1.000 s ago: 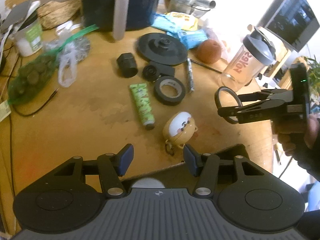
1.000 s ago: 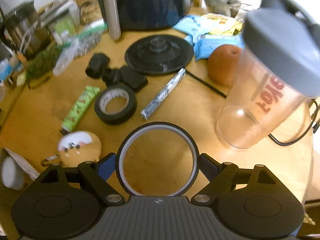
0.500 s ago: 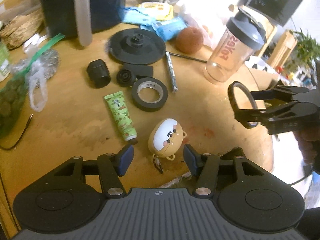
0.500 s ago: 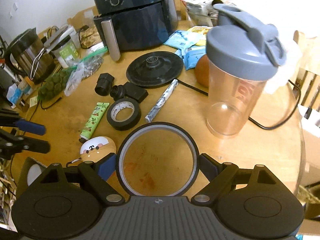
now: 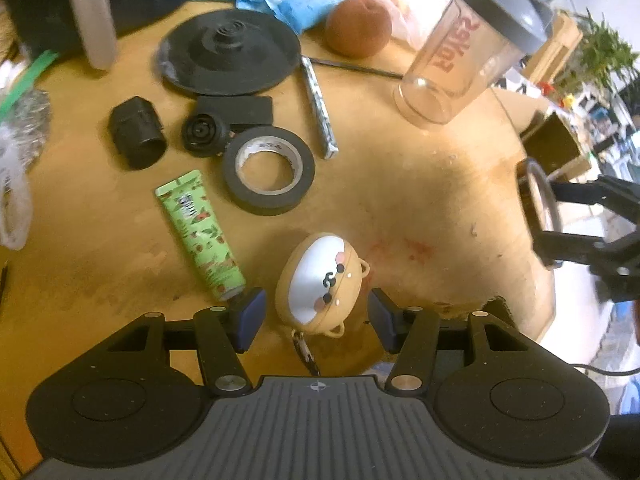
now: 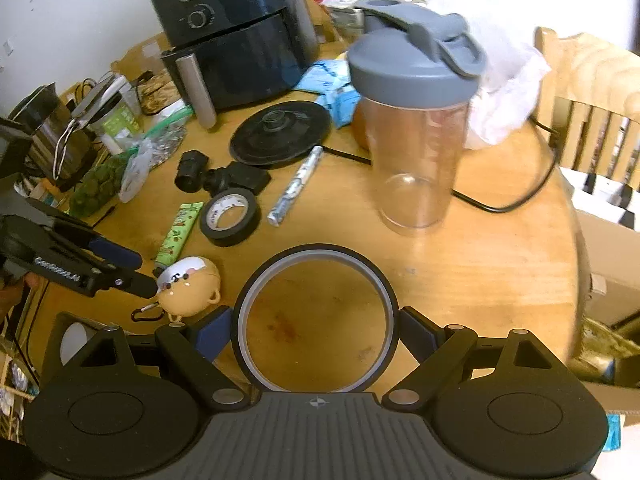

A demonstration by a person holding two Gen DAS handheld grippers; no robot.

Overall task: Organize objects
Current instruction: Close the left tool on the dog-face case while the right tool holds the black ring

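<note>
Left hand-held gripper [image 5: 316, 316] apparently reached bear case [image 5: 320, 284].

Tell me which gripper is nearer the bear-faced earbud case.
Left. The left gripper is open with the bear-faced earbud case between its fingers; the right gripper, shut on a black ring, is off to the side.

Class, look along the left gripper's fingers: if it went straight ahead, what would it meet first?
Probably the bear-faced case: it lies right between the open fingers of the left gripper, untouched. Further on the tape roll lies slightly left, though depth is uncertain.

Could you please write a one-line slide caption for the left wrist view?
Open left gripper straddles a bear-faced case while the right gripper holds a tape ring.
</note>
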